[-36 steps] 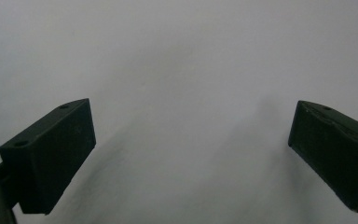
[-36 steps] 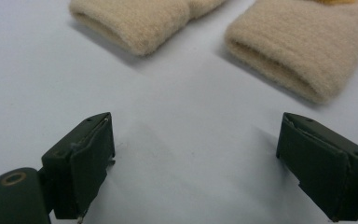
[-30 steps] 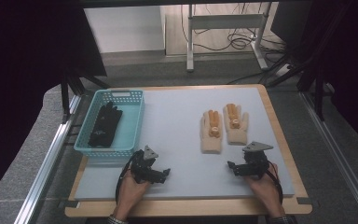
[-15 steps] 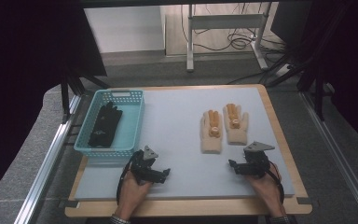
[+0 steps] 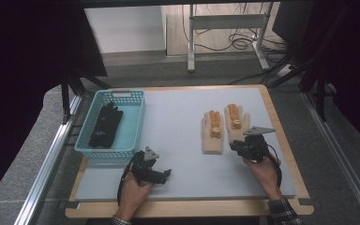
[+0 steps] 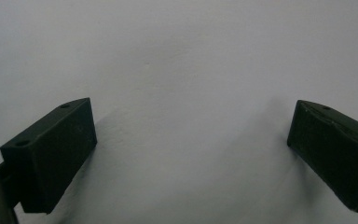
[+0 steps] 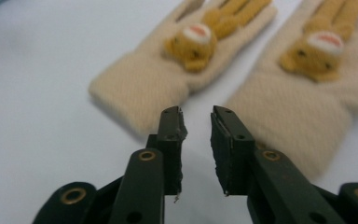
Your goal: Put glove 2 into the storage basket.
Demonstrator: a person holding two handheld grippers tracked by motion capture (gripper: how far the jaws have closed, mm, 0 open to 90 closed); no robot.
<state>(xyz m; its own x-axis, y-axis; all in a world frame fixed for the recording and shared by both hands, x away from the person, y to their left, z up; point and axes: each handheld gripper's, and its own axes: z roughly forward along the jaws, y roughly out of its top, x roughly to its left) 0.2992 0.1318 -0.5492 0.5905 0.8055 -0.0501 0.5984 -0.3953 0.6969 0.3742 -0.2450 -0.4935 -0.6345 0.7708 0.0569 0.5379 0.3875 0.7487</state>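
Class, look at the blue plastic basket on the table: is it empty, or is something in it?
Not empty. The blue plastic basket holds dark black gloves, lying flat on its floor in the high view.

1. The left tongs (image 5: 161, 175) are built of black parts, with a small grey three-cornered plate mounted on top and a black cable looped beside the left hand (image 5: 133, 187).
2. In the left gripper view, two blocky matt-black jaws are seen, each with small holes set in its upper face.
3. The right tongs (image 5: 236, 145) are black as well, topped by a larger grey three-cornered plate; a black cable is trailed past the right hand (image 5: 262, 169).
4. In the right gripper view, brass-coloured rings are seen at the pivots of the black links, and the pads' edges are rough and chipped.
5. A dark checked sleeve (image 5: 285, 214) is worn at the right wrist.
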